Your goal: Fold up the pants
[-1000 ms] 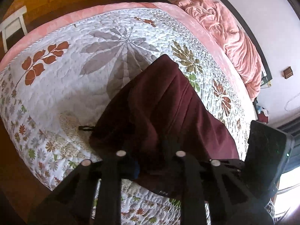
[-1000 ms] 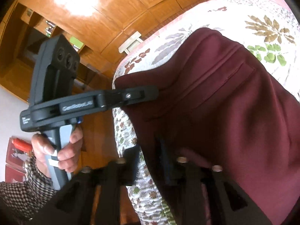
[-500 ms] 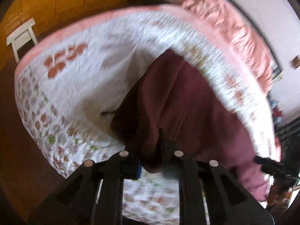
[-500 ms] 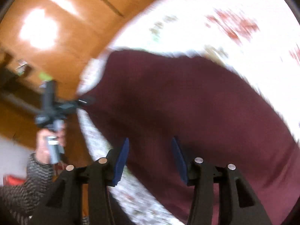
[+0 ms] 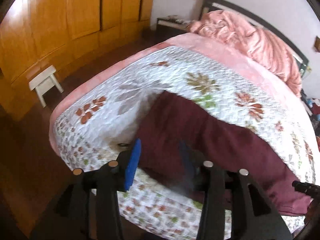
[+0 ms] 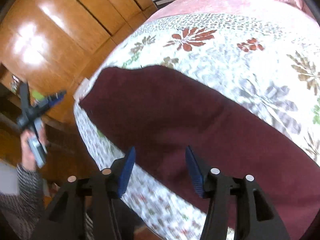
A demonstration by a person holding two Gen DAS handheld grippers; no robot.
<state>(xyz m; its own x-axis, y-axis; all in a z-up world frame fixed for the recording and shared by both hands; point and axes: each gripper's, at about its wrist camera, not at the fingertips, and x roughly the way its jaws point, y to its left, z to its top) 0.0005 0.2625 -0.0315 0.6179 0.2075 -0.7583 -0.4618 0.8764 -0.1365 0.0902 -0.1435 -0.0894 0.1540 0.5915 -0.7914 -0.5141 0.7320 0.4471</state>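
Observation:
Dark maroon pants (image 5: 200,128) lie folded flat on the floral quilt near the bed's near edge; they also fill the middle of the right wrist view (image 6: 190,112). My left gripper (image 5: 160,160) is open and empty, raised above the pants' left end. My right gripper (image 6: 160,164) is open and empty, raised above the pants' near edge. The left gripper also shows far off in the right wrist view (image 6: 38,108), held in a hand beyond the bed's corner.
The bed's floral quilt (image 5: 140,84) has a bunched pink blanket (image 5: 250,38) at its head. A small white stool (image 5: 45,82) stands on the dark wood floor beside wooden wardrobes (image 5: 70,16). The bed's edge drops off just below both grippers.
Both grippers let go of the pants and opened, the right first, then the left. Both pulled back and up from the bed. The pants now lie flat on the quilt.

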